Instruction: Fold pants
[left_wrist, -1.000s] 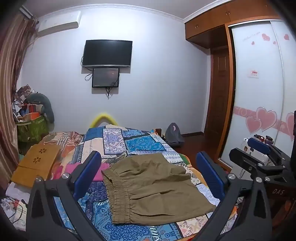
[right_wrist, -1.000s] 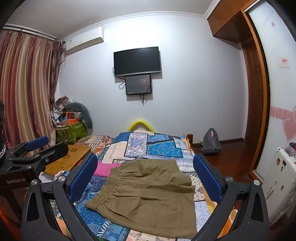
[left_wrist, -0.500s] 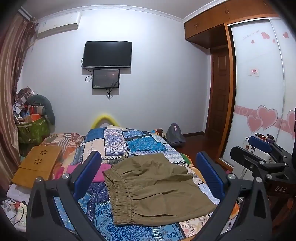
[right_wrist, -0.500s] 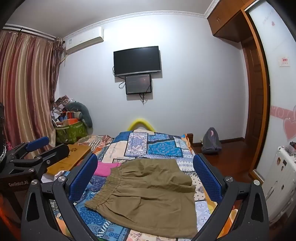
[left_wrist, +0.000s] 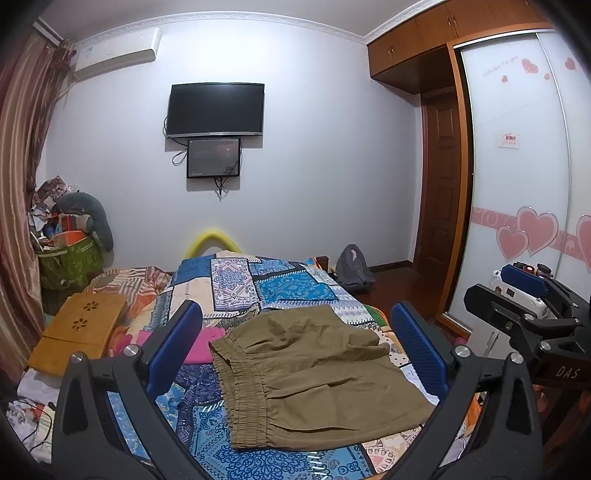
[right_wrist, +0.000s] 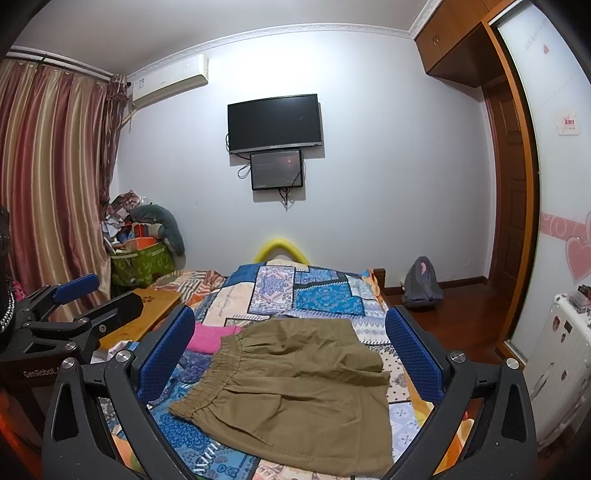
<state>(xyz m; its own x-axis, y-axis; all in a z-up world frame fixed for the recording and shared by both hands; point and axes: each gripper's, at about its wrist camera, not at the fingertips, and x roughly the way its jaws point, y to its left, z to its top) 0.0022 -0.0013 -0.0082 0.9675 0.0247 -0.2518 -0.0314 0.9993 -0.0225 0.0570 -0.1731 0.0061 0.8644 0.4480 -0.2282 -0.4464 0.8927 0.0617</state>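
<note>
Olive-brown pants (left_wrist: 314, 373) lie folded into a compact rectangle on the patchwork bed (left_wrist: 288, 288), elastic waistband to the left. They also show in the right wrist view (right_wrist: 295, 395). My left gripper (left_wrist: 295, 350) is open and empty, held above and short of the pants. My right gripper (right_wrist: 290, 354) is open and empty too, also above the pants. Each gripper shows at the edge of the other's view: the right one in the left wrist view (left_wrist: 524, 295), the left one in the right wrist view (right_wrist: 85, 299).
A pink cloth (left_wrist: 207, 343) lies left of the pants. A wooden lap table (left_wrist: 77, 328) sits on the bed's left side. A grey backpack (right_wrist: 421, 284) stands on the floor by the door. A wardrobe with heart decals (left_wrist: 524, 229) is to the right.
Both views have drifted only slightly; the pants lie unchanged and both grippers stay open.
</note>
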